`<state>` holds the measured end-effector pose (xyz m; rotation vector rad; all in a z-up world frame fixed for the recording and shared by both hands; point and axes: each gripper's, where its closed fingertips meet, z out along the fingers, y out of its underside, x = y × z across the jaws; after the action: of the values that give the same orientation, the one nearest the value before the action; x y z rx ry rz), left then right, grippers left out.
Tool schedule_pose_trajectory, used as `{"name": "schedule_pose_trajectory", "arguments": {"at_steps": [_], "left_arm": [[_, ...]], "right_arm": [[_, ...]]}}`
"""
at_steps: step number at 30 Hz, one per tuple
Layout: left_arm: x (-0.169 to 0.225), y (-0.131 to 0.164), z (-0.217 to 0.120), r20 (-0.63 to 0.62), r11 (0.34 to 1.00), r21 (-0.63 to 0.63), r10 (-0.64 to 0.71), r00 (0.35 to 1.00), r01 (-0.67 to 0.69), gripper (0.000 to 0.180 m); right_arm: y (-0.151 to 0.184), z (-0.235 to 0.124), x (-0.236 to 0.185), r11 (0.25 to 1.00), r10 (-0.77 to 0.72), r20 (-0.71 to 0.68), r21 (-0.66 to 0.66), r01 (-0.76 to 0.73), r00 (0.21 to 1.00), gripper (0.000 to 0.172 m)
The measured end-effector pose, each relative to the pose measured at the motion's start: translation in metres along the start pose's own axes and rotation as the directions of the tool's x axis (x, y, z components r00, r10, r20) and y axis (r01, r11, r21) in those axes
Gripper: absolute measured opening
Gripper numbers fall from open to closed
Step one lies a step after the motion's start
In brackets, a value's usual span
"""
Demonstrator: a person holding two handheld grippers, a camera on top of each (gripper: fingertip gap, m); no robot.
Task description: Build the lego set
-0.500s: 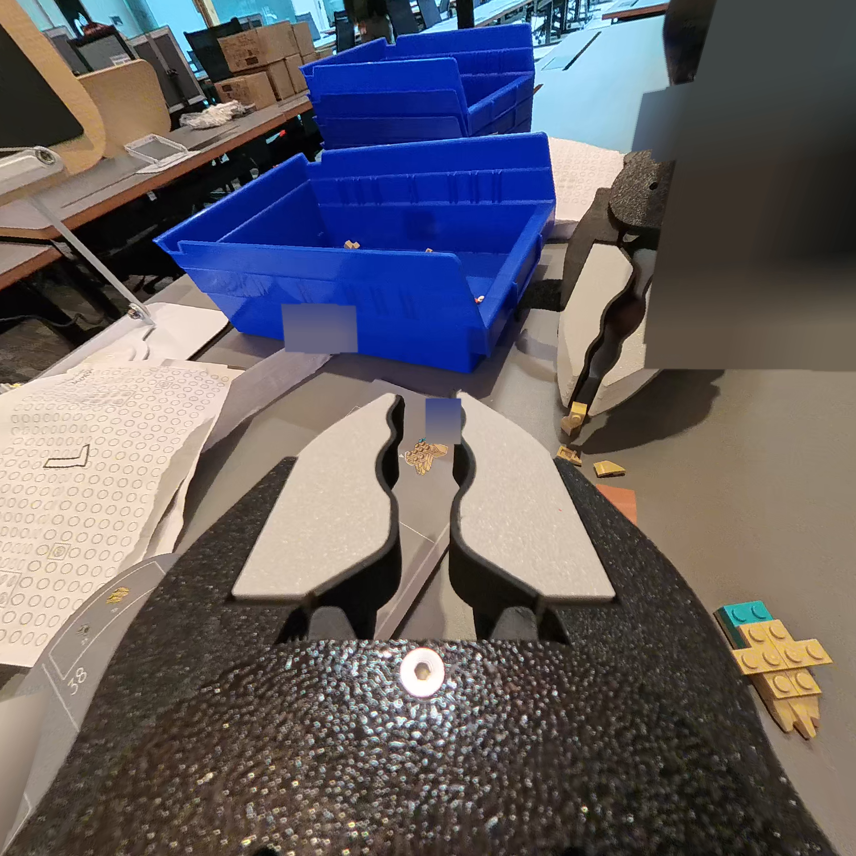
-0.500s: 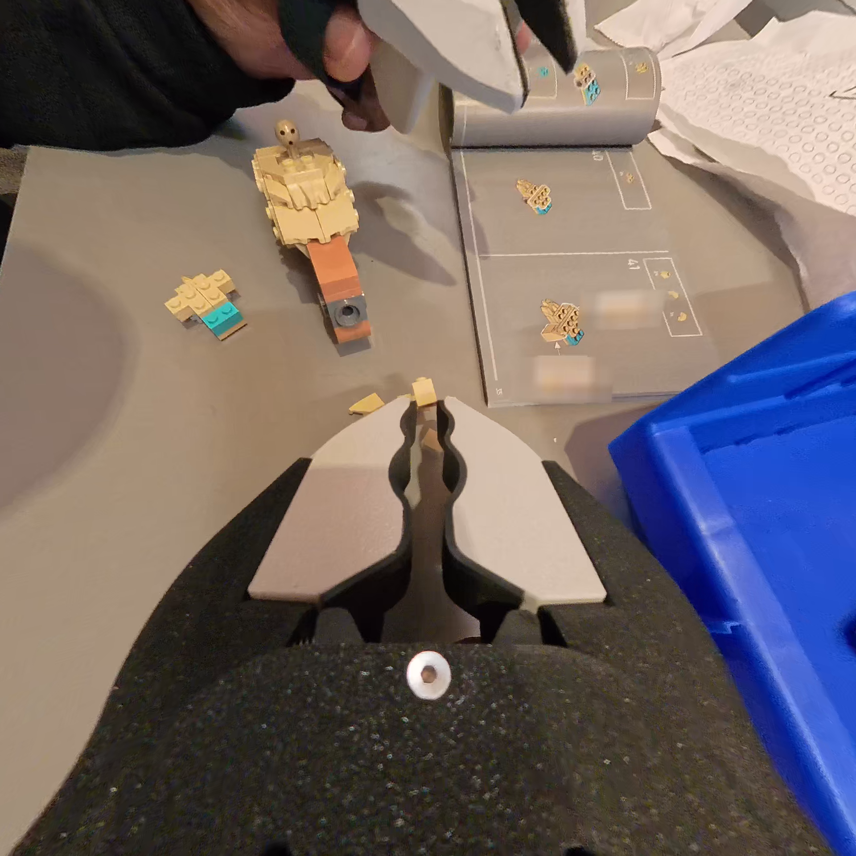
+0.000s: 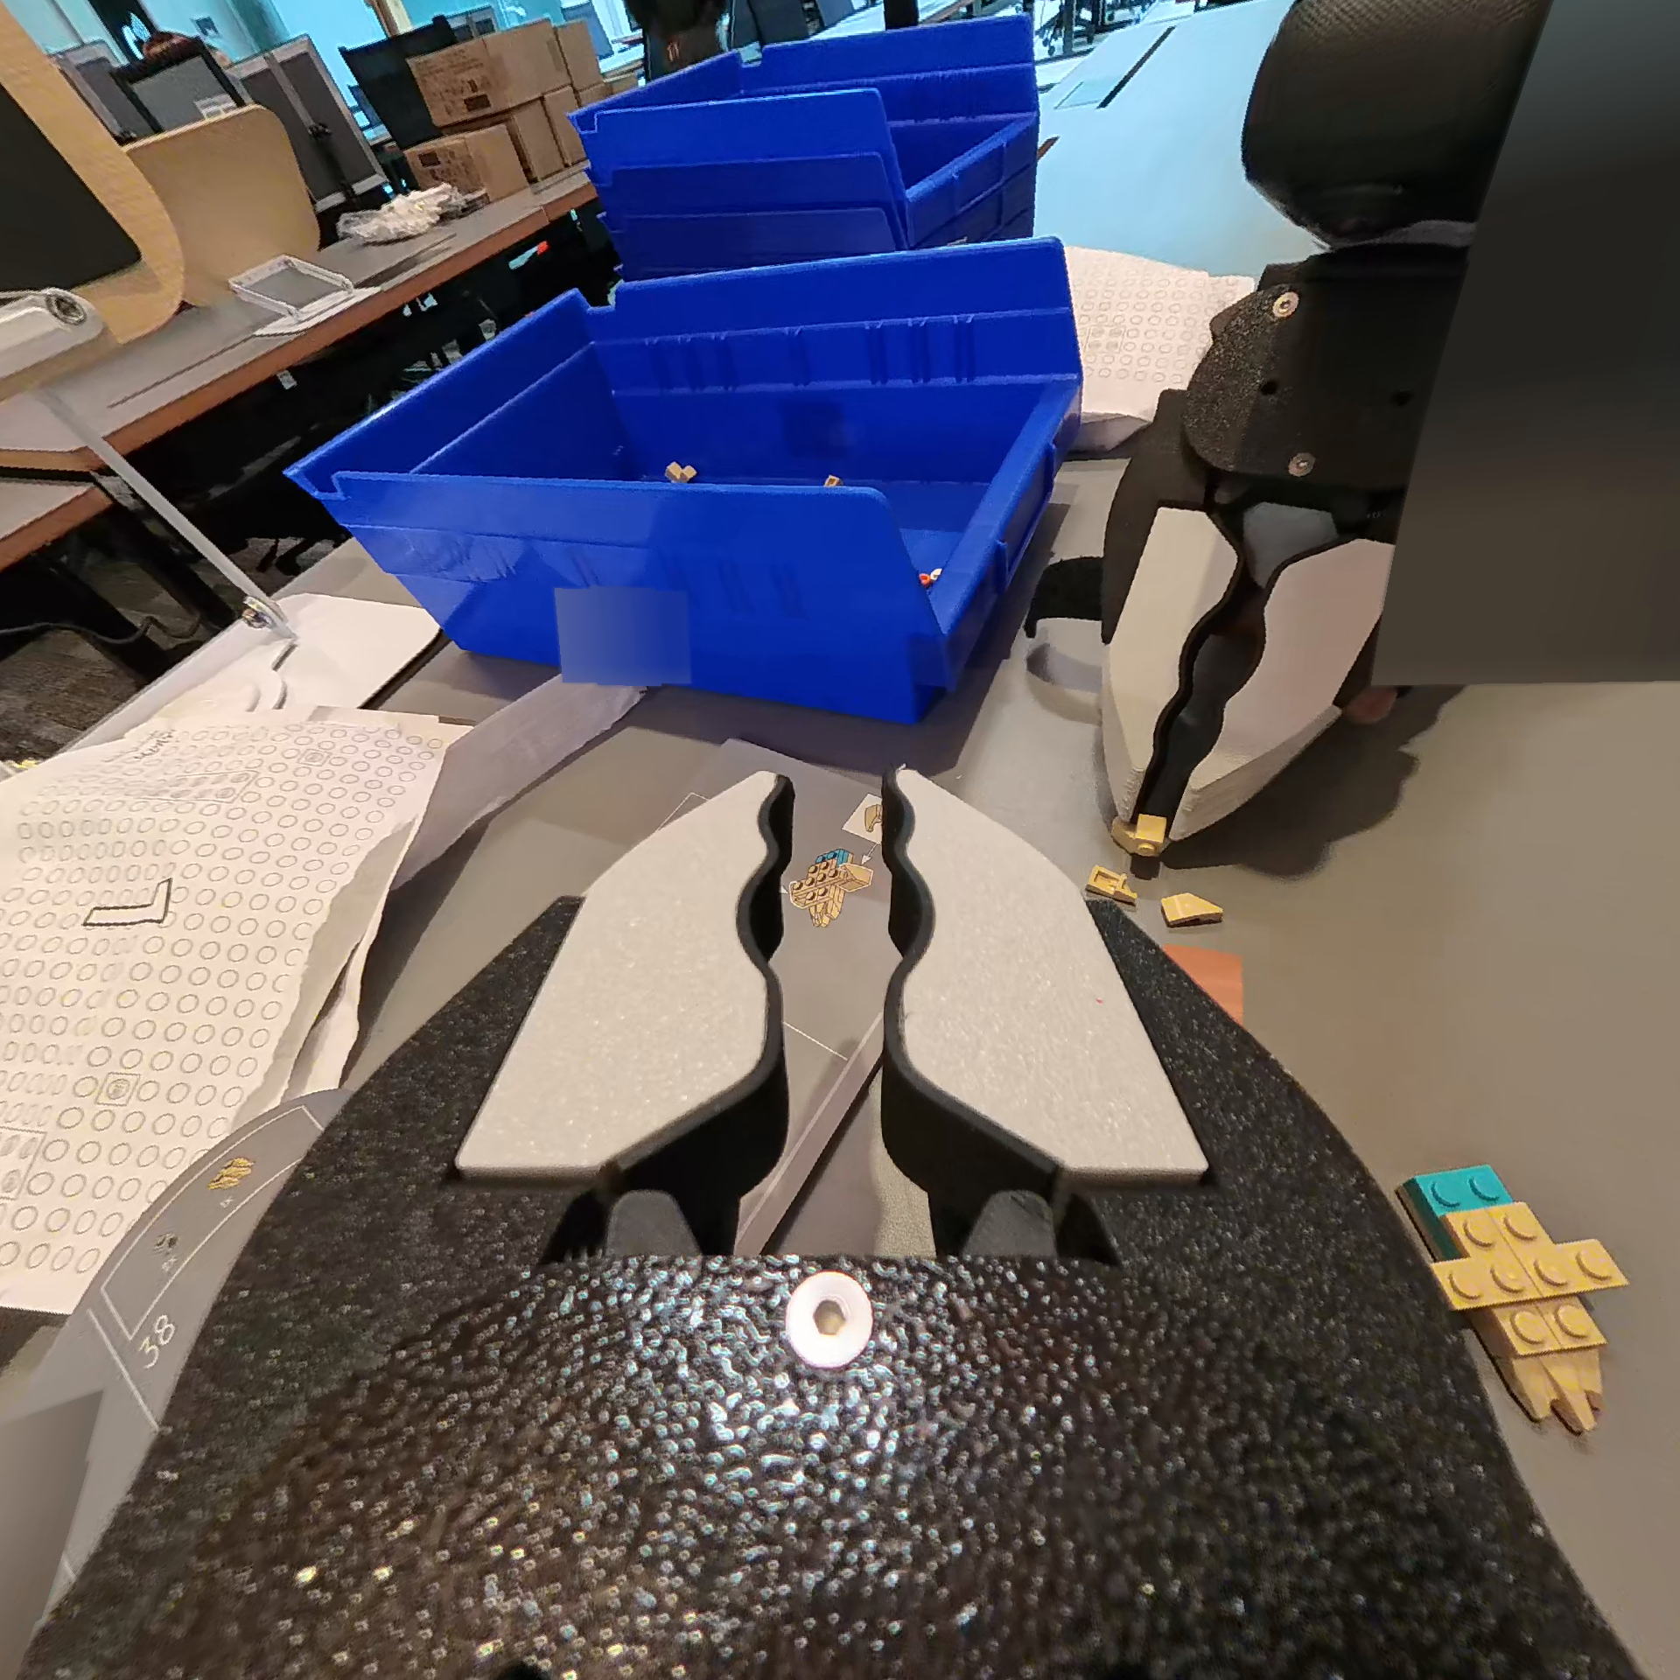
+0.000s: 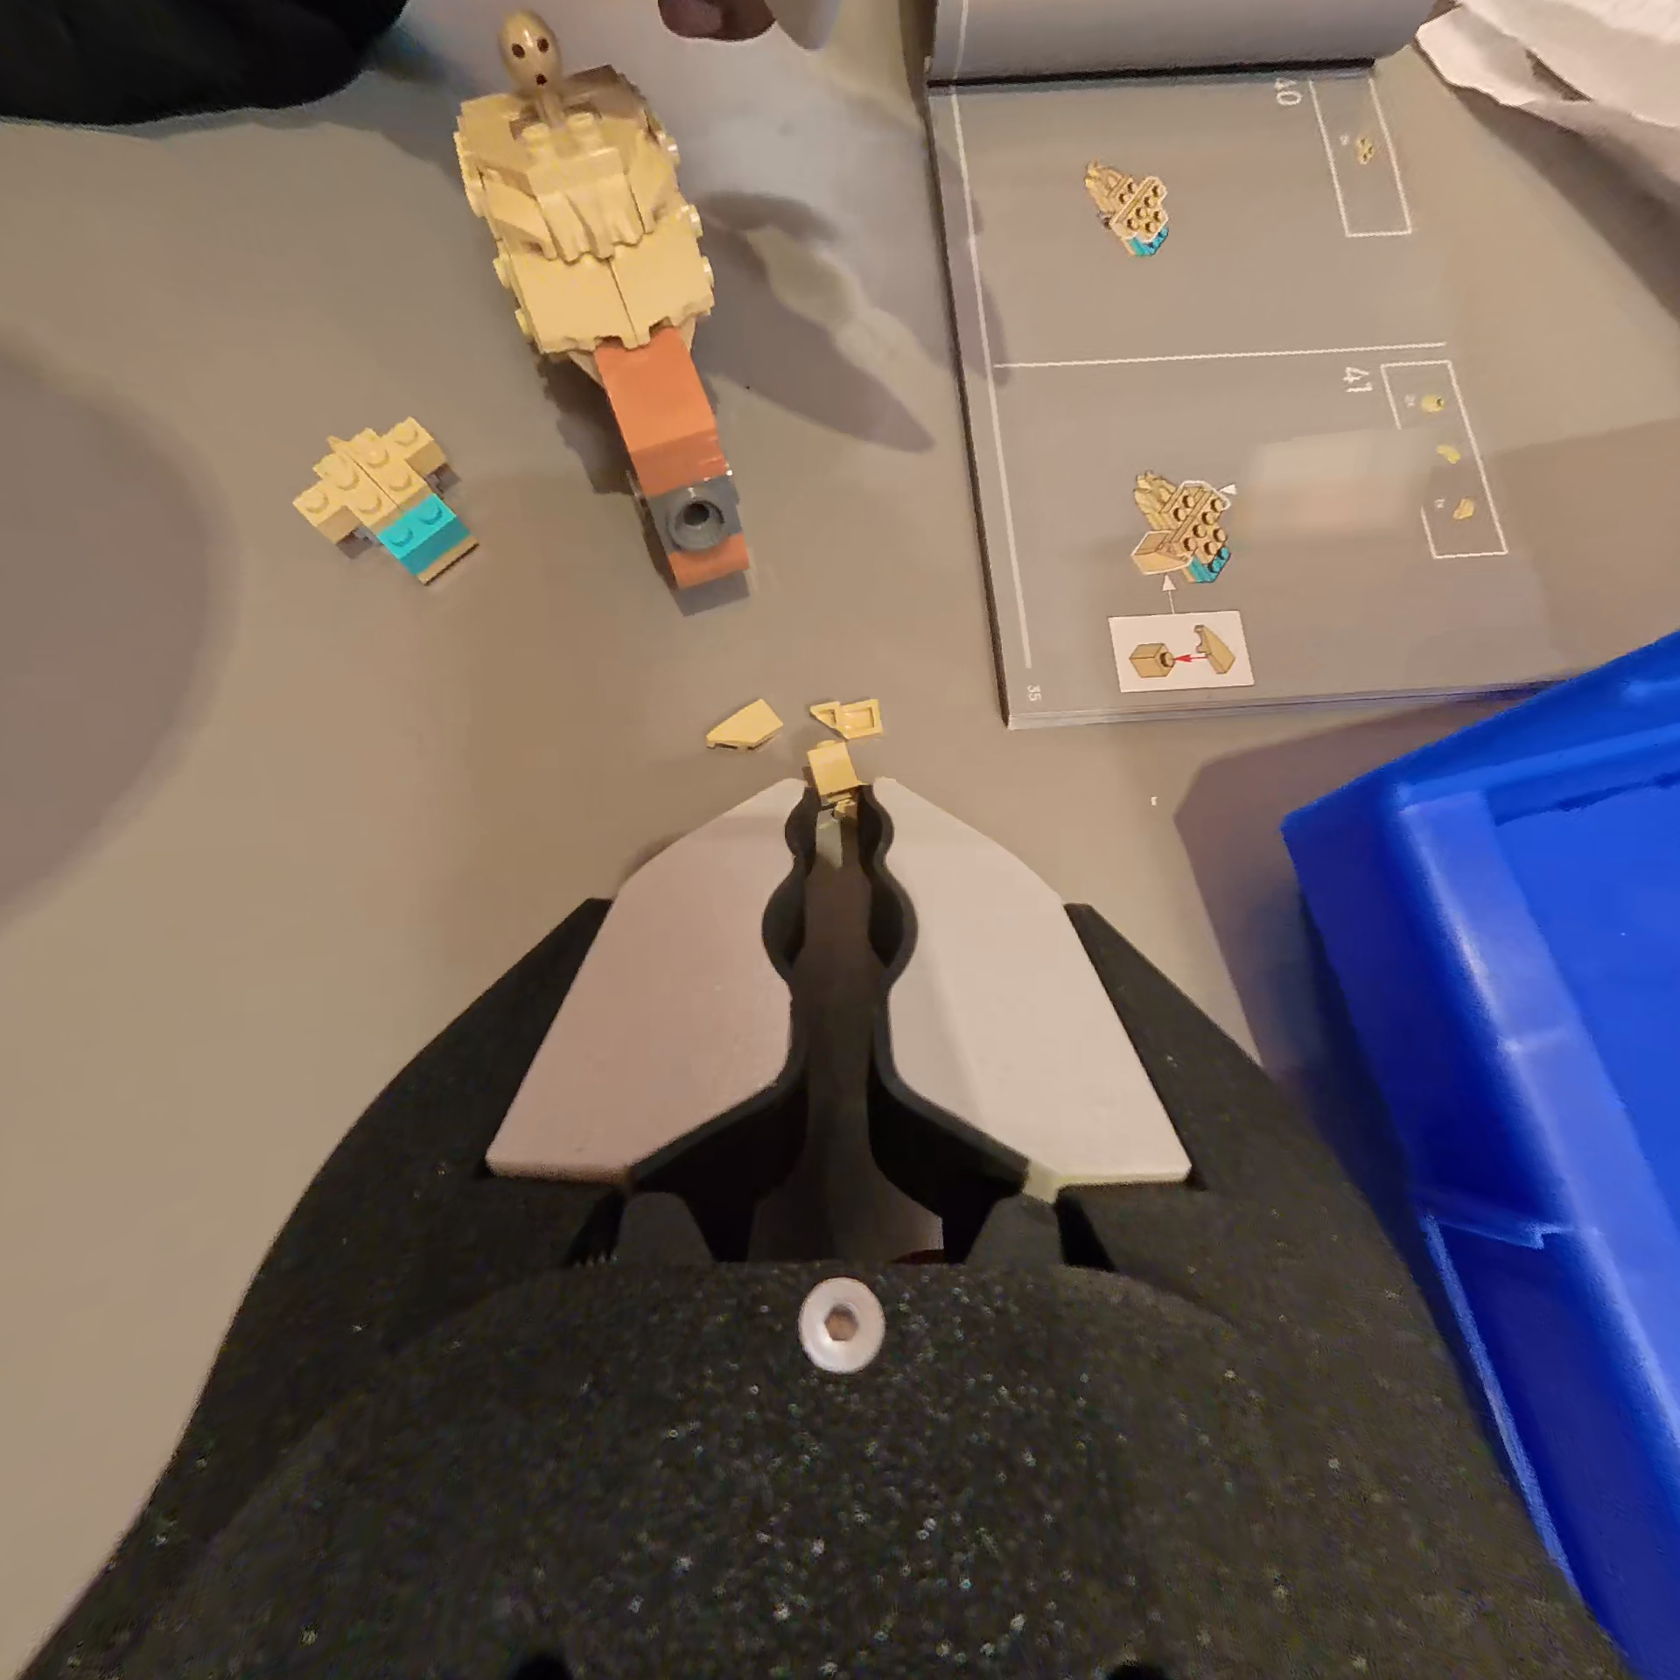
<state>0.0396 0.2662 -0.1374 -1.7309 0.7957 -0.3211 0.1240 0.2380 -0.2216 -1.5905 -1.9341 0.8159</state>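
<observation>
Since half a second ago, the right gripper has barely shifted, jaws pinching a tan brick on the bench. Left gripper hangs over the booklet, jaws spread, bare.

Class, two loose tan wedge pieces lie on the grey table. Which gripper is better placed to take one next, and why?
Probably left: its fingers stand open and hold nothing. The right gripper is nearer the wedges but already grips a small tan brick.
</observation>
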Motion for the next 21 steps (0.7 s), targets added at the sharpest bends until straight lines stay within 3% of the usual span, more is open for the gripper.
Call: {"name": "schedule_pose_trajectory", "arguments": {"at_steps": [7,14,21], "left_arm": [[0.000,-0.001,-0.001,0.005,1.000,0.002,0.004,1.000,-0.004,0.018],[-0.002,-0.005,-0.004,0.013,1.000,0.012,0.008,1.000,-0.008,0.018],[-0.001,-0.007,-0.005,0.014,1.000,0.018,0.010,1.000,-0.010,0.018]], "right_arm": [[0.001,-0.001,-0.001,0.999,-0.046,-0.003,-0.009,0.045,0.999,0.017],[-0.011,-0.003,0.000,0.995,-0.077,-0.019,0.058,0.078,0.997,0.017],[-0.006,-0.003,0.006,0.994,-0.103,-0.041,0.034,0.104,0.994,0.018]]}}
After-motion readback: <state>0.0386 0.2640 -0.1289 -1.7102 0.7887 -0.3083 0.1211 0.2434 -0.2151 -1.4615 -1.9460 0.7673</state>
